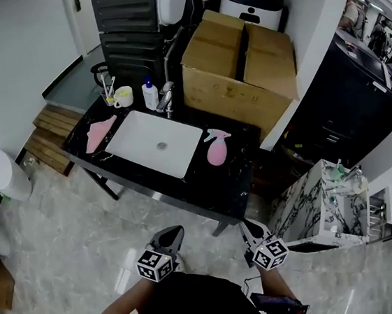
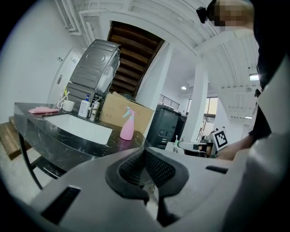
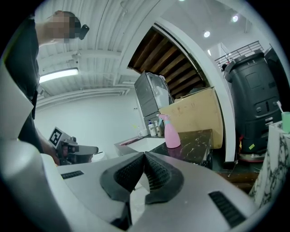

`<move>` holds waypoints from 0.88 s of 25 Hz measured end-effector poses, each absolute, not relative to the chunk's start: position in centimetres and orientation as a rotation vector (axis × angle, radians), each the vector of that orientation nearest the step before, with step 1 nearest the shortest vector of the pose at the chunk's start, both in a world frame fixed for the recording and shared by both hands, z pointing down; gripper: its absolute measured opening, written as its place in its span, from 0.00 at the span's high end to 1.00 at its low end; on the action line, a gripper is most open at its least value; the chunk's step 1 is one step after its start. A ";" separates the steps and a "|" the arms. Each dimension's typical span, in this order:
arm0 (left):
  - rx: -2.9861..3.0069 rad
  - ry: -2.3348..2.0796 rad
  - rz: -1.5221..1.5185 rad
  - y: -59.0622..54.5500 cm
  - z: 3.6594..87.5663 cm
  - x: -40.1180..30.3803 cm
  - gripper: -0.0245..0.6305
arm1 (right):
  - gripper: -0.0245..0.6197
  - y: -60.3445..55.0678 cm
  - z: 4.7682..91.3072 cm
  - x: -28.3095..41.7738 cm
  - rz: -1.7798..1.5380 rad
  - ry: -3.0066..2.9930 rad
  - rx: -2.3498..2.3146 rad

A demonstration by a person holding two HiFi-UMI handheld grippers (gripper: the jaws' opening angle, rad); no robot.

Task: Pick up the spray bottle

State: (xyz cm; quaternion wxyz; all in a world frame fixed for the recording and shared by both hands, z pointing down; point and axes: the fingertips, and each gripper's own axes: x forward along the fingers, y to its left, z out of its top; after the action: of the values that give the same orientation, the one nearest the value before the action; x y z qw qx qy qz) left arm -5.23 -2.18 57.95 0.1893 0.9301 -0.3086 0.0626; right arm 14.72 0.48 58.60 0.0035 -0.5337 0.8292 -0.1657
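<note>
A pink spray bottle [image 1: 217, 147] with a pale blue trigger head stands upright on the black marble counter [image 1: 233, 176], just right of the white sink basin [image 1: 155, 142]. It also shows in the left gripper view as the spray bottle [image 2: 128, 125] and in the right gripper view as the spray bottle [image 3: 171, 132]. My left gripper [image 1: 171, 236] and right gripper [image 1: 249, 231] hover side by side over the floor in front of the counter, well short of the bottle. Both point toward the counter, shut and empty.
A large cardboard box [image 1: 242, 70] stands behind the bottle. A pink cloth [image 1: 100, 133], a cup with toothbrushes [image 1: 123, 95], a soap bottle [image 1: 150, 94] and a faucet [image 1: 166, 96] ring the sink. A marble-patterned cabinet [image 1: 321, 205] stands at right, wooden steps [image 1: 50, 138] at left.
</note>
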 end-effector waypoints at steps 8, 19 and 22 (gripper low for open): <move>2.635 -0.802 0.178 -6.6 57.8 -7.8 0.95 | 0.92 -2.8 57.9 13.1 -0.516 2.531 -1.803; 2.642 -0.798 0.156 -10.3 57.8 -11.8 0.95 | 0.92 -6.5 56.7 12.0 -0.479 2.477 -1.941; 2.638 -0.804 0.148 -10.8 57.8 -12.5 0.95 | 0.92 -7.4 56.0 11.7 -0.458 2.476 -1.949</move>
State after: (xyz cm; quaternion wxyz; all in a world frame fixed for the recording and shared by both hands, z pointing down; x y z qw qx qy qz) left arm -12.47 -10.82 57.82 0.1890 0.9380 -0.2858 0.0525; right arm 11.65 -7.42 55.96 -0.0213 -0.6118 0.7775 -0.1439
